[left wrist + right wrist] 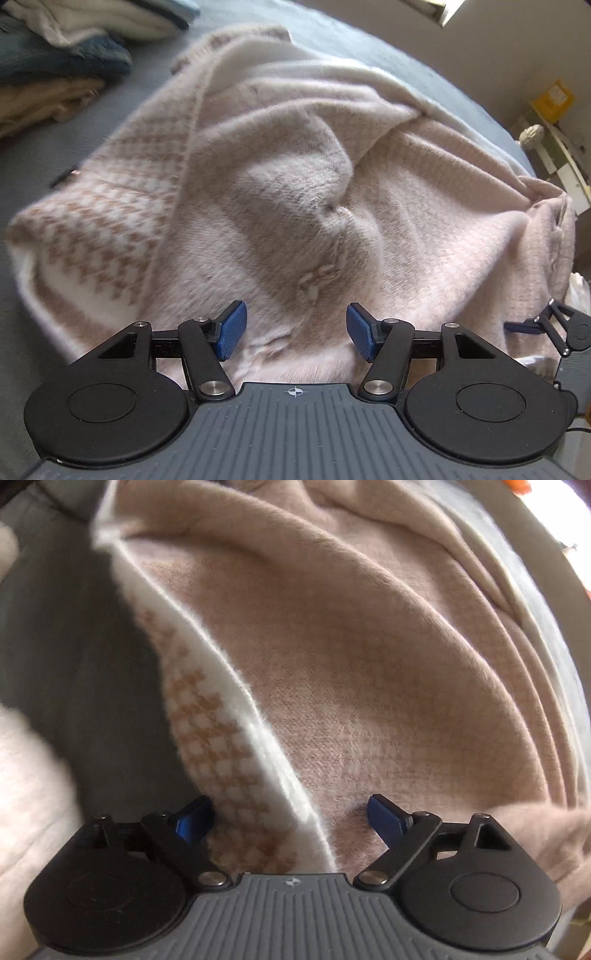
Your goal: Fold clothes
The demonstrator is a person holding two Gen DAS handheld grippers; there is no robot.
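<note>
Left wrist view: the pink sweater [295, 192] lies rumpled on the grey bed [48, 162], bare cover at 9 o'clock. Left tool [296, 330] stands apart, empty. Right tool [291, 818], apart, straddles the sweater's white edge [258, 716] unclamped.

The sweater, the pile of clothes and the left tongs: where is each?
sweater [295, 192], left wrist view, rumpled middle.
pile of clothes [62, 59], left wrist view, blue layer.
left tongs [295, 330], left wrist view, gap between tips.
</note>
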